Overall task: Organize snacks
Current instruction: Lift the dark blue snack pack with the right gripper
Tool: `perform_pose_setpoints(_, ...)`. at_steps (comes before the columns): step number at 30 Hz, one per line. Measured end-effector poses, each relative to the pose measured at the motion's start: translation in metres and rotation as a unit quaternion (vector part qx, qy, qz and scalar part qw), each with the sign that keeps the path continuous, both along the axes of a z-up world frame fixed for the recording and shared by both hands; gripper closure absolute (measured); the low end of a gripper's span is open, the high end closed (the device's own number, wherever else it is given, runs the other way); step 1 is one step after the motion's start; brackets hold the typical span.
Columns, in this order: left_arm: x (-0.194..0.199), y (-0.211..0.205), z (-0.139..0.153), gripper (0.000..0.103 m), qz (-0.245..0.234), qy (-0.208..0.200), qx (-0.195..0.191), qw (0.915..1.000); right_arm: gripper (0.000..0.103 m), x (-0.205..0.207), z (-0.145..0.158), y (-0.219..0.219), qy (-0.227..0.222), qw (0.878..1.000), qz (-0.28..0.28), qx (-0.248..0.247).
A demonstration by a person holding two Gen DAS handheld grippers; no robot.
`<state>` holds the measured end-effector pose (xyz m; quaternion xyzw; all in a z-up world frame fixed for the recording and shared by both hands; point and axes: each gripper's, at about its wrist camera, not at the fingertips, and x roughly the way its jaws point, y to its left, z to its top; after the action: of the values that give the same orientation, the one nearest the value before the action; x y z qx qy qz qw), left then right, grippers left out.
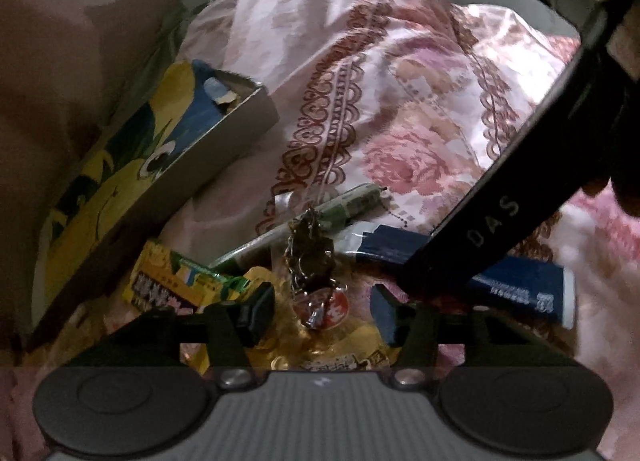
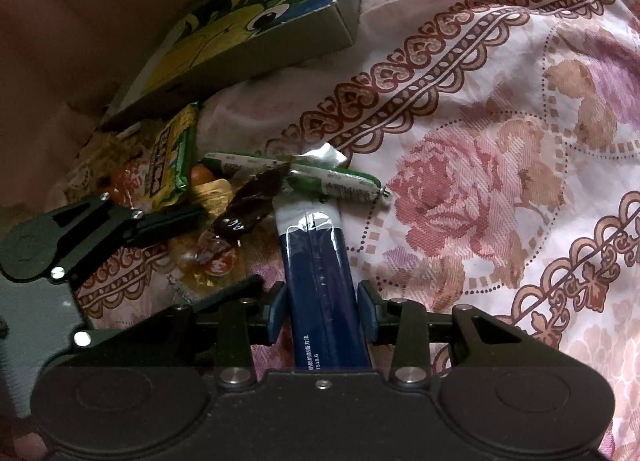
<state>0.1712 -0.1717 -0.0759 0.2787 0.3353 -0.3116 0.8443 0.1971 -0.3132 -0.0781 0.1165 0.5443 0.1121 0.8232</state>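
**Snacks heaped on a floral bedspread**

Floral bedspread [image 2: 472,165], pink roses with a brown scalloped border, dim light.

Right gripper [image 2: 322,313]: fingers clenched on a dark blue packet [image 2: 316,261], pads on both long edges; the packet's silver end points away towards the pile.

Left gripper [image 1: 322,311]: fingers parted, pressing on nothing. Between them lies a small clear sachet with a red label [image 1: 316,307], on top of a yellow bag [image 1: 332,353]. From the left wrist the right gripper's black arm crosses in from the upper right.

Pile, just beyond: dark dried-snack sachet [image 2: 250,201], green sausage sticks [image 2: 340,183], yellow-green candy bar [image 2: 170,157], all touching or overlapping.

Box [image 2: 256,29]: grey cardboard, yellow and blue cartoon print, at the far left, tilted, one edge propped against a brownish-pink cushion [image 2: 80,21]. Whether anything is inside the box I cannot tell. All the snacks in view lie outside it.
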Motion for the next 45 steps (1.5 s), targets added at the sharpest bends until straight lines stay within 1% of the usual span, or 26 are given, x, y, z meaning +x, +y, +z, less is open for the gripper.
perform_pose_setpoints(6, 0.001, -0.004, -0.001, 0.047, -0.006, -0.004, 0.004, 1.0000, 0.063, -0.001, -0.001, -0.008, 0.006, 1.000, -0.003, 0.010)
perform_pose_setpoints(10, -0.003, -0.003, 0.000, 0.048, -0.006, -0.004, 0.007, 0.9999, 0.064, -0.003, 0.001, -0.007, 0.004, 1.000, 0.002, 0.000)
perform_pose_setpoints(17, -0.011, 0.015, 0.006, 0.049, 0.004, 0.037, -0.005, 0.9993, 0.064, -0.011, 0.004, -0.012, 0.007, 1.000, 0.008, -0.022)
perform_pose_setpoints(23, -0.006, 0.005, 0.004, 0.047, 0.014, 0.038, -0.004, 0.9992, 0.063, -0.012, 0.003, -0.012, 0.007, 1.000, 0.012, -0.028)
perform_pose_setpoints(25, -0.003, 0.001, 0.004, 0.044, 0.009, 0.036, -0.005, 0.9993, 0.063, -0.013, 0.002, -0.011, 0.005, 0.999, 0.018, -0.033)
perform_pose_setpoints(28, -0.001, -0.006, 0.001, 0.044, -0.002, 0.027, 0.004, 0.9996, 0.063, -0.014, 0.002, -0.012, 0.005, 0.999, 0.027, -0.033)
perform_pose_setpoints(29, -0.001, -0.008, 0.001, 0.046, -0.005, 0.026, 0.007, 0.9996, 0.063, -0.014, 0.002, -0.014, 0.006, 0.999, 0.028, -0.032)
perform_pose_setpoints(30, 0.000, -0.009, 0.000, 0.051, -0.008, 0.027, 0.010, 0.9996, 0.063, -0.014, 0.001, -0.015, 0.007, 0.999, 0.030, -0.030)
perform_pose_setpoints(31, -0.001, -0.009, 0.000, 0.052, -0.011, 0.029, 0.011, 0.9995, 0.062, -0.015, 0.001, -0.016, 0.008, 0.999, 0.033, -0.030)
perform_pose_setpoints(34, -0.002, -0.007, 0.000, 0.053, -0.016, 0.030, 0.013, 0.9993, 0.061, -0.018, 0.001, -0.018, 0.007, 0.998, 0.047, -0.035)
perform_pose_setpoints(37, -0.004, -0.001, 0.004, 0.054, -0.006, 0.034, 0.012, 0.9993, 0.060, -0.020, 0.000, -0.022, 0.007, 0.998, 0.051, -0.033)
perform_pose_setpoints(39, -0.006, 0.004, 0.007, 0.054, 0.005, 0.038, 0.014, 0.9991, 0.058, -0.023, 0.001, -0.021, 0.006, 0.998, 0.056, -0.038)
perform_pose_setpoints(40, -0.006, 0.007, 0.009, 0.054, 0.011, 0.042, 0.012, 0.9990, 0.057, -0.024, 0.001, -0.020, 0.004, 0.997, 0.061, -0.043)
perform_pose_setpoints(42, -0.007, 0.016, 0.012, 0.054, 0.023, 0.055, -0.004, 0.9982, 0.049, -0.027, -0.001, -0.013, -0.001, 0.996, 0.075, -0.054)
perform_pose_setpoints(45, -0.008, 0.027, 0.016, 0.054, 0.039, 0.065, -0.032, 0.9967, 0.048, -0.031, -0.004, 0.000, -0.009, 0.992, 0.089, -0.084)
